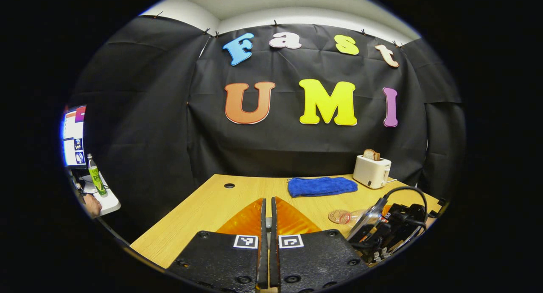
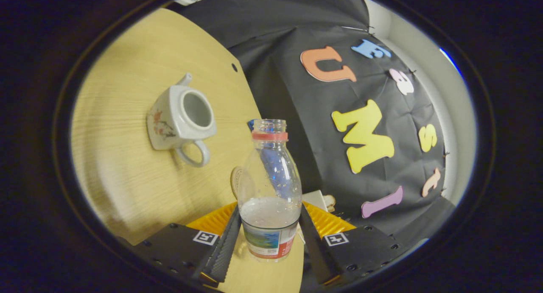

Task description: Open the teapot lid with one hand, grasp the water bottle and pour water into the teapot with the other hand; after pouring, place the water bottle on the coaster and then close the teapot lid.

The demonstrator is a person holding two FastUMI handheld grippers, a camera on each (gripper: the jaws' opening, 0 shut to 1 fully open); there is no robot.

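In the right gripper view my right gripper (image 2: 269, 219) is shut on a clear water bottle (image 2: 269, 187), uncapped and about a third full. The table looks steeply tilted here. A white teapot (image 2: 180, 119) stands on the table with its lid off and its mouth open, to the left of the bottle's neck and apart from it. A round coaster (image 2: 234, 180) peeks out behind the bottle. In the left gripper view my left gripper (image 1: 267, 212) is shut, with a pale sliver of the teapot lid between its fingers. The right gripper (image 1: 384, 233), the bottle (image 1: 365, 220) and the coaster (image 1: 338, 216) sit at lower right.
A folded blue towel (image 1: 322, 186) and a white toaster (image 1: 372, 171) with toast stand at the back of the wooden table (image 1: 203, 208). Off the table's left side are a monitor (image 1: 74, 136), a green bottle (image 1: 96, 176) and a person's hand (image 1: 91, 205).
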